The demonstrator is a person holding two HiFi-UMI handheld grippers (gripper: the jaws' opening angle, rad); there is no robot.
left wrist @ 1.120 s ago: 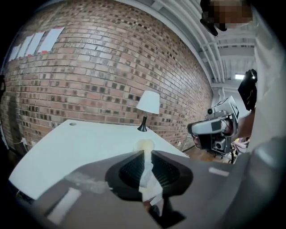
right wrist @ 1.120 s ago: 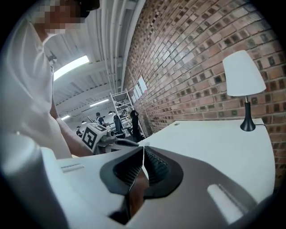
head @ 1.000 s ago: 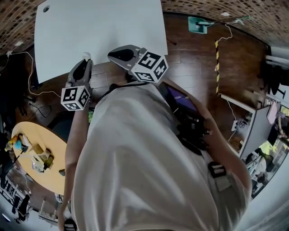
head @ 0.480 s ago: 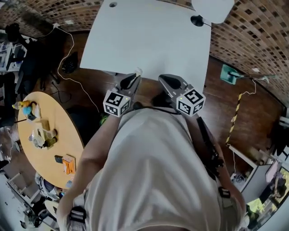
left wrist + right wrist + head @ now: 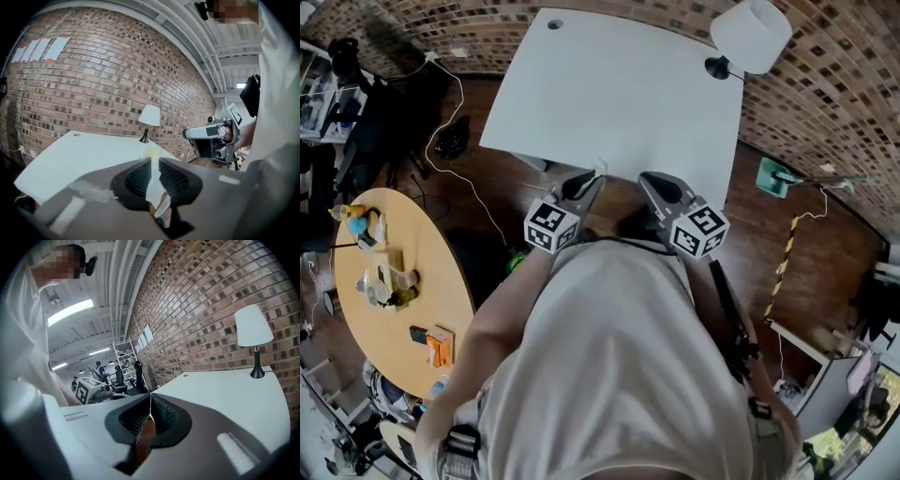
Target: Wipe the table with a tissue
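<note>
1. Head view: L gripper (image 5: 591, 178) & R gripper (image 5: 649, 180) sit side by side, tips at the near edge of the white counter (image 5: 609, 94). Only a tiny white bit shows at the L tip.
2. L gripper view shows it better: its fingers (image 5: 138, 177) pinch a tissue (image 5: 153, 190), which hangs down between them by the counter's edge. Can't tell if it touches.
3. R gripper view: fingers (image 5: 163, 414) pressed together, nothing between. It alone shows ppl (image 5: 98, 369) far off by a rack (image 5: 123, 357).
4. Lamp (image 5: 750, 33) stands at the counter's far right corner.
5. Only the head view shows a round counter (image 5: 422, 253) at left w/ small things on it.
6. 1 s ago the white counter was up left & no lamp was in view; now the counter is mid-view, lamp too. Vs 0.5 s ago, grippers are at about the same spot.
</note>
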